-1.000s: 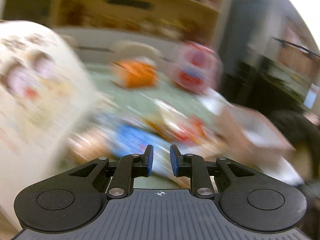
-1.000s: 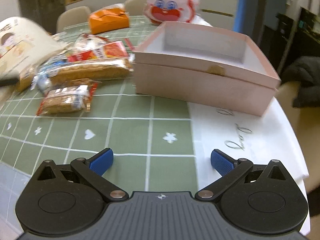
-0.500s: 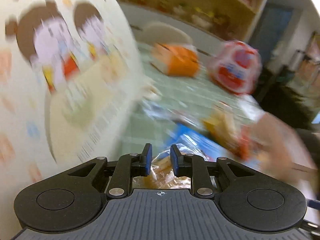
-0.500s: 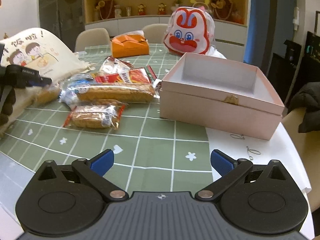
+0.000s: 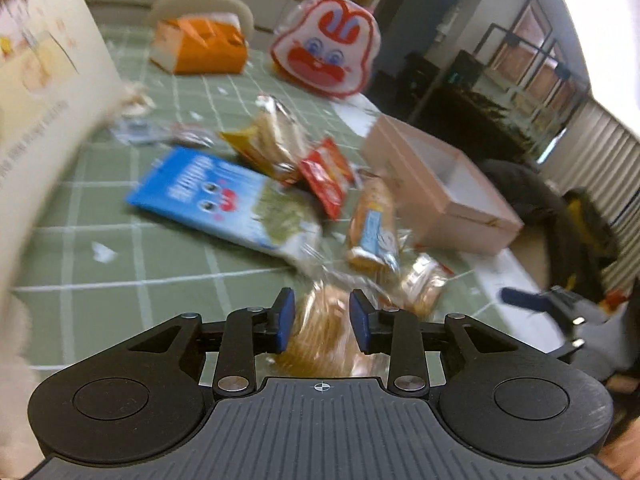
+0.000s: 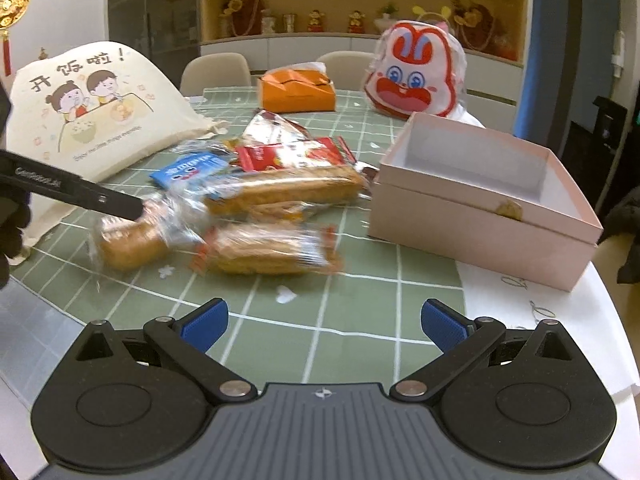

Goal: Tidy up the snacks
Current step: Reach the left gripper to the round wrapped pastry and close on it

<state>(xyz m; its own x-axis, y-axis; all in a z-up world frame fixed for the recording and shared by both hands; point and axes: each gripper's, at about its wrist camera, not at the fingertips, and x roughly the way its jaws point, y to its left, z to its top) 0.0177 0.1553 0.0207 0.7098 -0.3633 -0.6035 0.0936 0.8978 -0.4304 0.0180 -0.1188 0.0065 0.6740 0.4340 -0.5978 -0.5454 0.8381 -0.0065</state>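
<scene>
The pink box (image 6: 472,196) sits empty, snacks (image 6: 276,196) piled on the counter (image 6: 360,312); left tongs (image 5: 322,320) are opening around a bread packet (image 5: 324,332), right tongs (image 6: 324,320) wide, holding nothing.

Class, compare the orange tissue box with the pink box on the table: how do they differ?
The pink box is open at the top and looks empty; the orange tissue box is closed, with tissue poking out. The pink box sits nearer, partly on white paper; the orange tissue box stands farther back. Both rest on the green checked tablecloth.
</scene>
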